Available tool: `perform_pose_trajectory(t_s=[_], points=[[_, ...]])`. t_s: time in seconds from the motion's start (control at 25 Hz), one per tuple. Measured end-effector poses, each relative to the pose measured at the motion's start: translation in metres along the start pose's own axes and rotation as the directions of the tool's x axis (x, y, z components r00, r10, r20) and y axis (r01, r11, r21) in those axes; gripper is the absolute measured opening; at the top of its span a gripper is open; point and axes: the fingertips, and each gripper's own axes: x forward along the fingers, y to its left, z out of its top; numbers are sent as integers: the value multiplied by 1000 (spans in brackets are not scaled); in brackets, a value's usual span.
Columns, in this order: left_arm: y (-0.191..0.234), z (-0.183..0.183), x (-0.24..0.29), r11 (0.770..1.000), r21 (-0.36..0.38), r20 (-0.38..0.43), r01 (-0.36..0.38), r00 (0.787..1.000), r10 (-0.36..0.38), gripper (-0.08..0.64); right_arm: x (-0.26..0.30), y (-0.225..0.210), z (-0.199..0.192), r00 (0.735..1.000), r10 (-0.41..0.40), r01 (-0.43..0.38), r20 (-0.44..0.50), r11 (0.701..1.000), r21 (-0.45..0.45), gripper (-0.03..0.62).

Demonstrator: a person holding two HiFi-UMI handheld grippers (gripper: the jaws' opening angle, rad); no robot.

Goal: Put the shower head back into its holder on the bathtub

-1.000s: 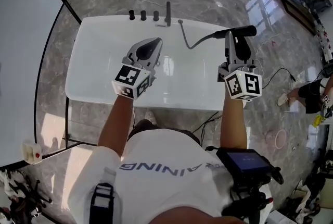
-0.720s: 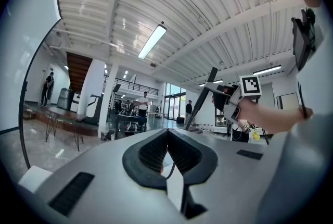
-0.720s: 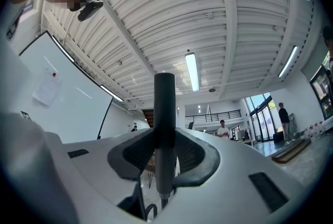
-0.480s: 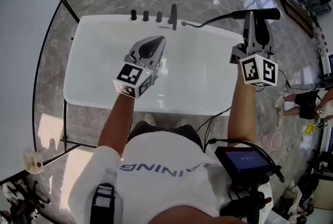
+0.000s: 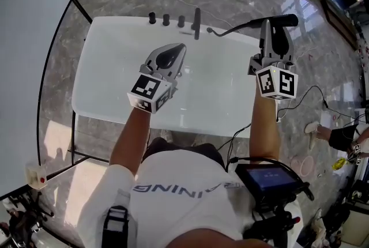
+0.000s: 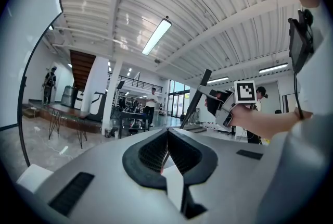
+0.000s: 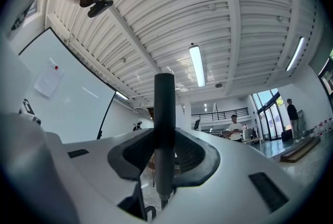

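A white bathtub (image 5: 104, 104) lies below me. On its far rim stand three black knobs (image 5: 166, 19) and a black upright post (image 5: 197, 15). My right gripper (image 5: 273, 33) is shut on the black shower head (image 5: 275, 22), whose handle (image 7: 165, 129) crosses between the jaws (image 7: 164, 147). It hangs over the tub's far right corner. A grey hose (image 5: 230, 29) runs from the shower head to the rim beside the post. Over the tub's middle, my left gripper (image 5: 168, 58) is shut (image 6: 166, 146) and holds nothing. The left gripper view shows the right gripper (image 6: 229, 106) with the shower head (image 6: 197, 97).
A white panel (image 5: 26, 68) stands to the left of the tub. Black cables (image 5: 311, 91) trail over the marble floor on the right, where a person (image 5: 343, 136) sits. A black device (image 5: 268, 179) hangs at my waist.
The right gripper has carried the shower head away from me and to the right, out to the tub's far right corner, drawing the hose straighter. The left gripper has drifted slightly over the tub.
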Motion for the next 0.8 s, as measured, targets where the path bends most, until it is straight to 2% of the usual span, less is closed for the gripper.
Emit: perform_pose_trajectory(t_s=[0.4, 0.8], points=[[18, -19, 54, 1000, -10, -33, -14, 999, 14, 14, 39, -28, -67, 998, 29, -28, -50, 1000, 14, 123], [52, -33, 106, 999, 9, -21, -51, 998, 51, 14, 69, -52, -139, 995, 35, -29, -96, 997, 68, 123]])
